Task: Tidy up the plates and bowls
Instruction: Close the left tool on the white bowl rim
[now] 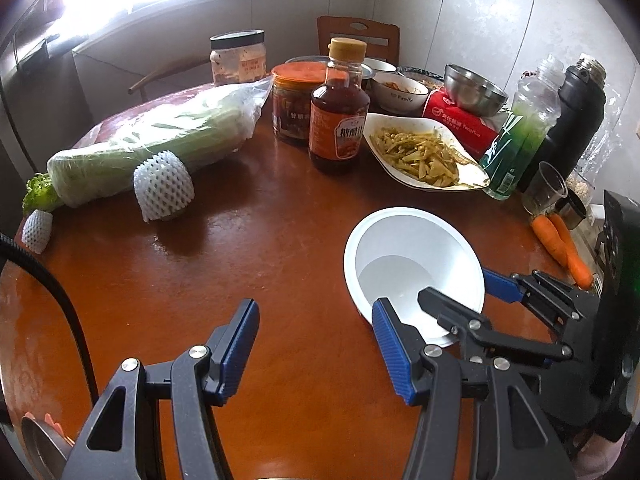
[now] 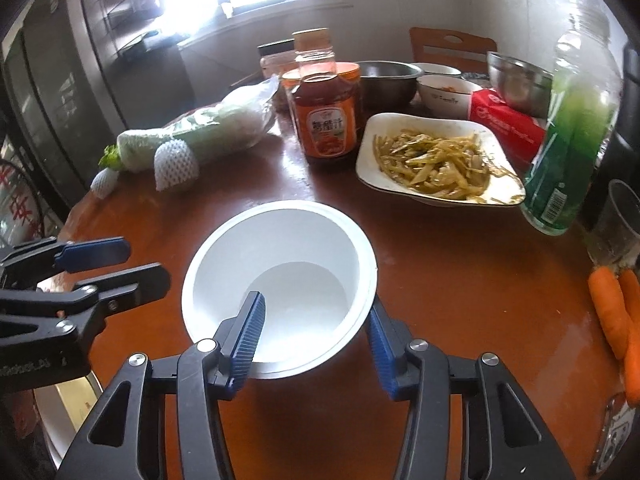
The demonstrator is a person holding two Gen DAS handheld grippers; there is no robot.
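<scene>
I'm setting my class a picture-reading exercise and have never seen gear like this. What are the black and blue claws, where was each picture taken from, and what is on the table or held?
There is no robot here. A person holds a two-finger gripper in each hand, and each one carries a wide-angle camera looking along its fingers. One picture comes from the left gripper, which is open and empty above the wooden table. The other comes from the right gripper, which straddles the rim of an empty white bowl, one finger inside and one outside, not yet clamped. Also on the table are a plate of vegetable strips, a sauce bottle, carrots and a wrapped cabbage.
</scene>
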